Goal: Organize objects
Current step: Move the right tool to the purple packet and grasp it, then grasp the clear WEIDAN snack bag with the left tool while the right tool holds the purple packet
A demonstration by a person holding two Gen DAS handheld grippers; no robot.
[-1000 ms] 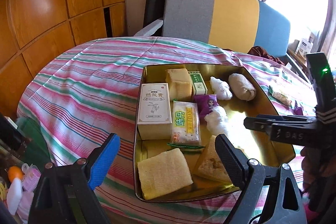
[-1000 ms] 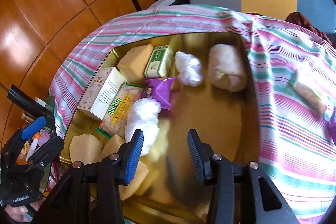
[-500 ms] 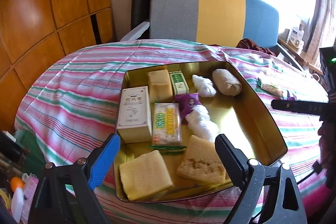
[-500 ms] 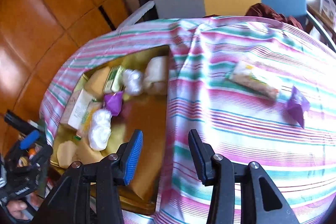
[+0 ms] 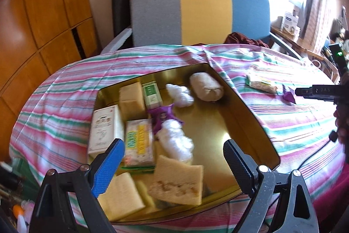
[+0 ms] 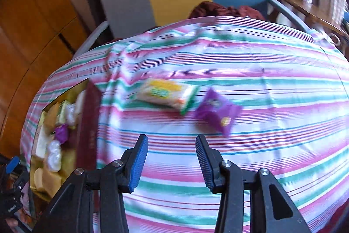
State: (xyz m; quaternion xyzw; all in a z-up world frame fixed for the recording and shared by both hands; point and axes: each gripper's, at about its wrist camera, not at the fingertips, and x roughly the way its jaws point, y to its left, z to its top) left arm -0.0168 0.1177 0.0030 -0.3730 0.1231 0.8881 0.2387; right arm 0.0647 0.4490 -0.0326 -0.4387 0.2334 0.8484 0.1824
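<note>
A gold tin tray [image 5: 250,121] lies on the striped cloth and holds boxes, sponges, white wads, a purple packet and a beige roll [image 5: 206,86]. My left gripper [image 5: 172,165] is open and empty, above the tray's near edge. My right gripper [image 6: 172,162] is open and empty, above bare cloth right of the tray [image 6: 86,123]. A yellow-green snack packet [image 6: 165,94] and a purple packet [image 6: 217,111] lie on the cloth just beyond its fingertips. Both packets also show in the left wrist view, the snack packet [image 5: 260,84] and the purple one [image 5: 289,96].
A grey, yellow and blue chair [image 5: 200,14] stands behind the table. Wooden wall panels [image 5: 43,14] are on the left. A dark red cloth [image 6: 220,9] lies on the chair seat. Small items sit on the floor at lower left [image 5: 19,211].
My right gripper has swung right, off the tray and over the cloth toward the two loose packets. My left gripper has shifted a little, with the tray now seen more to the left.
</note>
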